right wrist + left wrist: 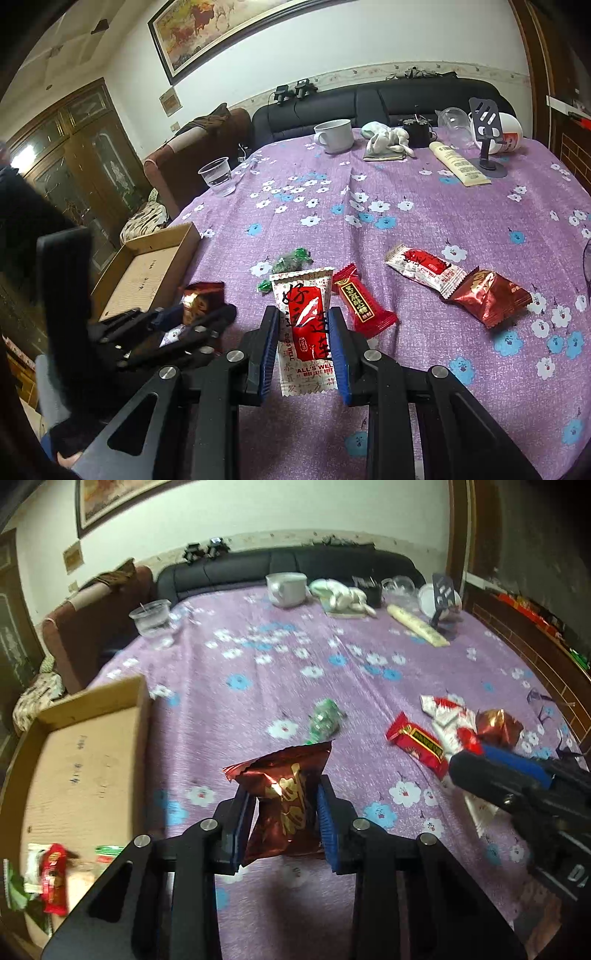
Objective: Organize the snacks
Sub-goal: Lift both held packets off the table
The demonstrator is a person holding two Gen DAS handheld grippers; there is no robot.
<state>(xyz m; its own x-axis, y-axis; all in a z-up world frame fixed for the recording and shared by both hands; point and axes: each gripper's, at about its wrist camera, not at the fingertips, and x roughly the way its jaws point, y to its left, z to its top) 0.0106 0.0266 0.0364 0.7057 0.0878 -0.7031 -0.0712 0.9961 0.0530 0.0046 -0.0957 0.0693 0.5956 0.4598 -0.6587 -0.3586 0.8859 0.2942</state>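
boxed: a few snacks in your cardboard box (88, 760). held: left gripper (284, 812) clamps a maroon packet (286, 794); right gripper (304, 339) clamps a white packet (304, 325). left: four on the cloth (424, 221)

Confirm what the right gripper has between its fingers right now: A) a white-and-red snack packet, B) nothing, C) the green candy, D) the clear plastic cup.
A: in the right wrist view the right gripper is shut on the white-and-red snack packet, while the green candy lies on the purple tablecloth and the clear plastic cup stands far back.
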